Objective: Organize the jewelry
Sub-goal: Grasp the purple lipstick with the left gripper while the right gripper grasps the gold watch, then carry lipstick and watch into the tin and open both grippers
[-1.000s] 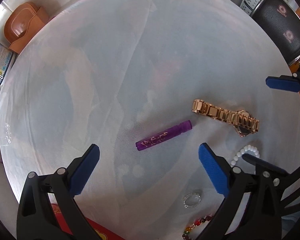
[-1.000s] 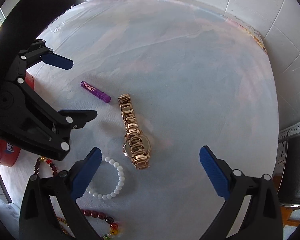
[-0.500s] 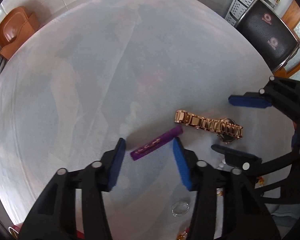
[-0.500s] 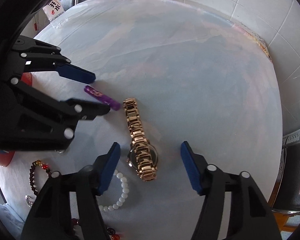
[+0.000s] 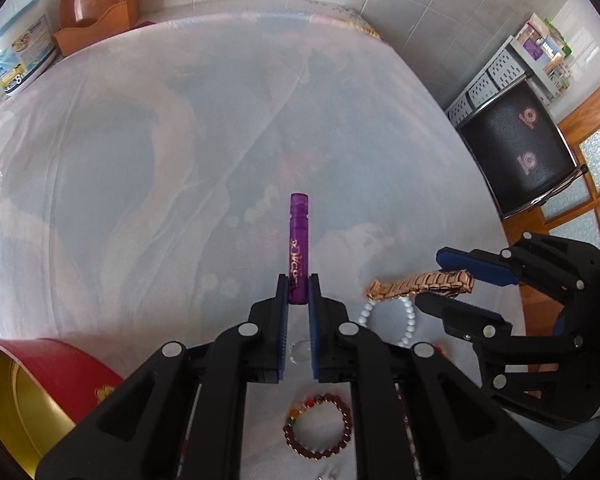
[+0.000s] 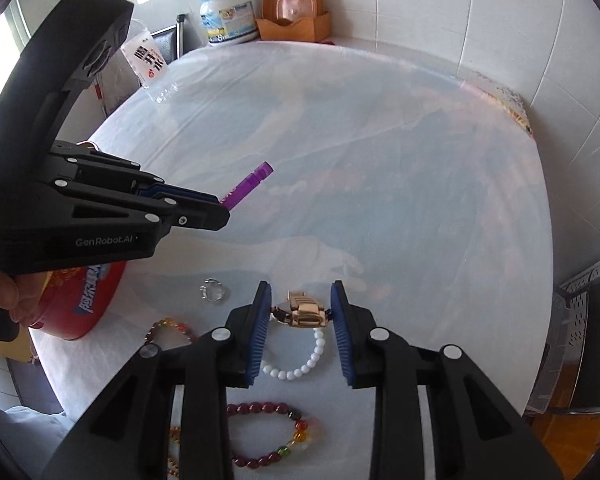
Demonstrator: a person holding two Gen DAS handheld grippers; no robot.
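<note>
My left gripper (image 5: 298, 286) is shut on a purple tube (image 5: 298, 240) and holds it above the white table; the tube (image 6: 249, 185) points up and away. My right gripper (image 6: 301, 300) is shut on a gold watch (image 6: 305, 312), which it holds just above the table. The watch band (image 5: 420, 283) also shows in the left wrist view between the right gripper's fingers. A white bead bracelet (image 6: 300, 366), a dark red bead bracelet (image 6: 268, 436) and a silver ring (image 6: 214, 292) lie on the table.
A red round tin (image 6: 82, 296) with a gold inside (image 5: 16, 400) stands at the table's left front edge. A brown holder (image 5: 96, 16) and a white tub (image 5: 18, 56) stand by the far wall. A black chair (image 5: 516, 152) is to the right.
Both grippers closed, the left on the purple tube and the right on the gold watch, and lifted them off the table. The tube now points forward.
</note>
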